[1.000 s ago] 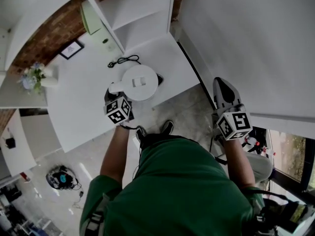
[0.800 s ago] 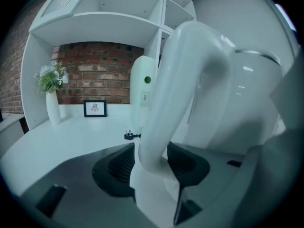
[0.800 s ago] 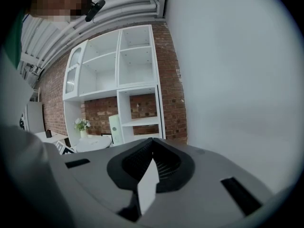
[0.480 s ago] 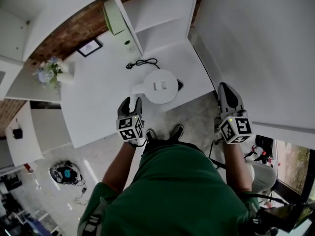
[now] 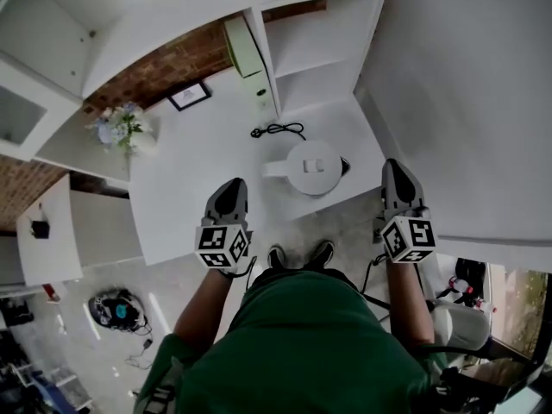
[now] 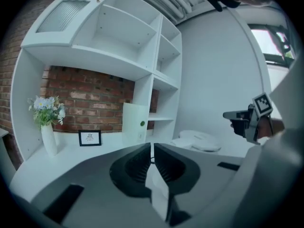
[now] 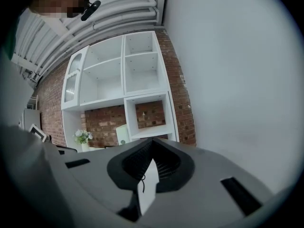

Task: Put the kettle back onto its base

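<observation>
Kettle: white kettle [image 5: 315,167] stands upright on the white counter [image 5: 177,201], near its front right corner. Its lid is on and its handle points to the picture's left.
Base: a dark sliver of the base [image 5: 346,166] shows under the kettle's right edge, and the kettle sits on it.
Cord: a black cord [image 5: 278,130] lies looped on the counter behind the kettle.
Left gripper: the left gripper [image 5: 231,184] hangs over the front part of the counter, well apart from the kettle handle. Its jaws have just been closing and now meet pad to pad, with nothing between them.
Right gripper: the right gripper [image 5: 395,166] is held off the counter's right end, next to the white wall [image 5: 466,102]. Its jaws are pressed together and empty.
Change, left gripper: one second ago it was at the kettle handle. Half a second ago it had drawn back toward the person with its jaws spread. Now it is farther back and closed.
Change, kettle: it keeps the same spot and heading on the counter. It lies farther right in the head view only because that view has shifted, taking in more of the shelf unit [image 5: 319,50].
Change, right gripper: its pose is much as before.
Background: a vase of flowers [image 5: 121,132], a small framed picture [image 5: 189,96] and a pale green box [image 5: 244,47] stand along the brick wall.
</observation>
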`<move>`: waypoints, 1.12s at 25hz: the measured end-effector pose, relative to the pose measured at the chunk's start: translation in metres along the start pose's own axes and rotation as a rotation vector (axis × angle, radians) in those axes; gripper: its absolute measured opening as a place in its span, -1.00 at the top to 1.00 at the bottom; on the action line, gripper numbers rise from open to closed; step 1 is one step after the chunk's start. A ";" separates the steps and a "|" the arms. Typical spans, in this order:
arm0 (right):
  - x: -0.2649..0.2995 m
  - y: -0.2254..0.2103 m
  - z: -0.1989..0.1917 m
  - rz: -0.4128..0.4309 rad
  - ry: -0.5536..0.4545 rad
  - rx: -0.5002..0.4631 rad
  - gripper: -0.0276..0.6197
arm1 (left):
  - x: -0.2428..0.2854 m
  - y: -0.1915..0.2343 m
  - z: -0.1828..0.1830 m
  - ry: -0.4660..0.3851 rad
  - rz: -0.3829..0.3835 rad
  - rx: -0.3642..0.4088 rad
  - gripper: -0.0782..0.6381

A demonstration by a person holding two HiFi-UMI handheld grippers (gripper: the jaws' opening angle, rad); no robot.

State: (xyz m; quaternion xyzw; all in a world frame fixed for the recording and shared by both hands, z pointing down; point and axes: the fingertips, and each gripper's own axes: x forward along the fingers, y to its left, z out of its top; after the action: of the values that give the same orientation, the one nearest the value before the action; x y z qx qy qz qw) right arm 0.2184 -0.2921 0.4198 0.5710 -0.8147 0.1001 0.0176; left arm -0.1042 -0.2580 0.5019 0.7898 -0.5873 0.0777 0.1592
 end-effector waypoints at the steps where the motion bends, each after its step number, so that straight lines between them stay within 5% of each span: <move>1: -0.001 0.005 0.003 0.002 -0.009 -0.005 0.85 | -0.004 0.003 0.009 -0.021 0.000 -0.019 0.68; 5: -0.008 0.023 0.013 0.006 -0.049 -0.007 0.85 | -0.015 0.016 0.040 -0.093 -0.006 -0.095 0.68; 14: -0.024 0.041 0.033 -0.027 -0.098 -0.033 0.85 | -0.036 0.035 0.093 -0.257 0.003 -0.104 0.67; 28: -0.036 0.042 0.056 -0.076 -0.121 -0.093 0.85 | -0.029 0.032 0.110 -0.294 -0.061 -0.125 0.67</move>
State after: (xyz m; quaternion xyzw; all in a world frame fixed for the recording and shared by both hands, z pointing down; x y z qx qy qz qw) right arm 0.1969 -0.2551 0.3540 0.6050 -0.7958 0.0268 -0.0014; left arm -0.1505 -0.2777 0.3946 0.7986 -0.5837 -0.0803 0.1229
